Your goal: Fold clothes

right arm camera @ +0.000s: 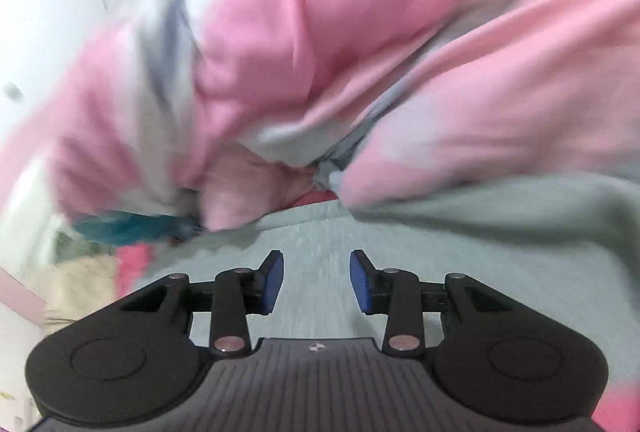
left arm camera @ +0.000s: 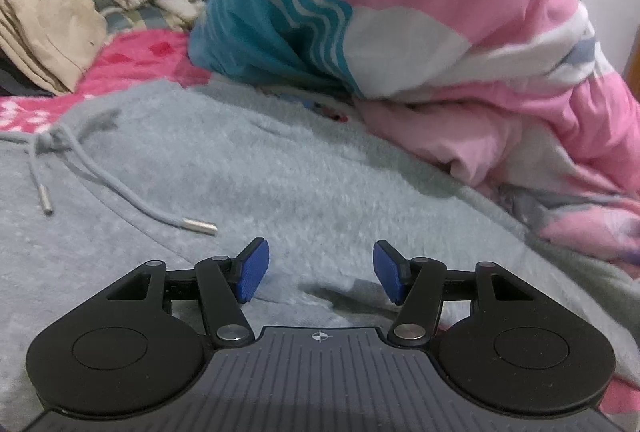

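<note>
Grey hoodie [left arm camera: 248, 168] spread on bed, fold state undetermined.
Left gripper [left arm camera: 321, 270] and right gripper [right arm camera: 317, 282] over it, jaws spread, empty; beige garments [left arm camera: 44, 28] stacked at far-left corner.

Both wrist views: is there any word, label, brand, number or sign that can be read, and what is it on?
No readable text in either view.
Left gripper: only a small crosshair mark on its grey ribbed base, no letters.
Right gripper: the same mark, blurred.
Grey fleece hoodie and pink patterned quilt: no print.
</note>
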Demonstrator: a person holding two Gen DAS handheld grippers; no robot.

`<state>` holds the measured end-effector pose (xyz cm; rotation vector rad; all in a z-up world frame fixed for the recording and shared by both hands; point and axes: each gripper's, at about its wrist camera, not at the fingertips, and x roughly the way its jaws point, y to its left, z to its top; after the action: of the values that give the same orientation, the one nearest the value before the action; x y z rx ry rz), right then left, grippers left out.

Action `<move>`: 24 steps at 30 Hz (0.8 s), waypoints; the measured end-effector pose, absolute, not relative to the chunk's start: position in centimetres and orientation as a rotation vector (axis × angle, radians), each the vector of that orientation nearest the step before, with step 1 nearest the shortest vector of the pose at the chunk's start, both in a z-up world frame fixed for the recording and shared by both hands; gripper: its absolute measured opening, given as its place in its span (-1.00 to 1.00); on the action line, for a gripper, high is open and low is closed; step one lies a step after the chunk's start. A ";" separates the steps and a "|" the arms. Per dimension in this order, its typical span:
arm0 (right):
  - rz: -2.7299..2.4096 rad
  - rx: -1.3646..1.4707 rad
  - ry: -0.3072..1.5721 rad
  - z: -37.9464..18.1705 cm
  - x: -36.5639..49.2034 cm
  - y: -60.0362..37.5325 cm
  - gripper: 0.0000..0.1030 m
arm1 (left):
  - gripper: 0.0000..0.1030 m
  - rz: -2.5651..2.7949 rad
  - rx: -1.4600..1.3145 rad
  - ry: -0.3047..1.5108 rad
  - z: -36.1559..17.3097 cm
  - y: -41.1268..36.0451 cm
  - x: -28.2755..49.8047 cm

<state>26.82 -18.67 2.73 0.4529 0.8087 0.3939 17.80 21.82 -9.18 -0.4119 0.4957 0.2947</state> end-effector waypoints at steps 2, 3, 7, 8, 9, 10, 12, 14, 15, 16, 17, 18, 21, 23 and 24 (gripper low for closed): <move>0.333 0.457 0.725 5.7 20.8 -23.5 -0.17 | 0.19 0.299 -0.437 0.489 -8.8 22.2 17.1; 0.302 0.459 0.683 7.1 17.7 -25.9 -0.17 | 0.19 0.298 -0.457 0.490 -8.4 22.5 16.7; 0.181 0.465 0.515 13.0 5.6 -35.5 0.02 | 0.19 0.265 -0.474 0.453 -5.4 22.5 13.5; 0.151 0.466 0.473 14.4 2.6 -37.9 0.16 | 0.20 0.259 -0.454 0.445 -4.6 22.3 12.4; 0.120 0.467 0.431 15.9 -0.4 -40.3 0.31 | 0.23 0.250 -0.434 0.444 -3.9 22.2 11.1; 0.112 0.484 0.417 16.2 -2.3 -41.6 0.32 | 0.24 0.240 -0.416 0.445 -3.2 22.1 9.8; 0.161 0.569 0.475 13.0 -2.5 -41.0 0.31 | 0.26 0.244 -0.409 0.450 -2.5 22.3 6.8; 0.211 0.654 0.534 9.8 -2.7 -40.4 0.31 | 0.27 0.262 -0.418 0.466 -2.3 22.8 3.9; 0.236 0.696 0.563 8.2 -2.8 -40.1 0.31 | 0.28 0.273 -0.429 0.480 -2.4 23.1 2.5; 0.261 0.738 0.592 6.6 -2.9 -39.8 0.31 | 0.28 0.285 -0.438 0.495 -2.6 23.4 1.2; 0.286 0.781 0.621 5.0 -3.0 -39.4 0.31 | 0.28 0.296 -0.445 0.505 -2.9 23.7 0.0; 0.311 0.823 0.650 3.4 -3.1 -39.1 0.31 | 0.28 0.311 -0.455 0.512 -3.2 24.0 -1.0; 0.387 0.950 0.736 -1.3 -3.4 -38.2 0.29 | 0.28 0.356 -0.548 0.543 -4.6 25.8 -3.3; 0.370 0.977 0.804 -4.3 -2.6 -37.1 0.25 | 0.28 0.388 -0.609 0.560 -5.7 27.0 -4.3; 0.329 0.965 0.821 -5.2 -2.1 -36.4 0.24 | 0.28 0.395 -0.627 0.560 -6.1 27.5 -4.8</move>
<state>-2.06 -36.42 -5.20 0.9653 0.8208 0.3288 -4.76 27.53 -6.14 -0.6270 0.5596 0.3950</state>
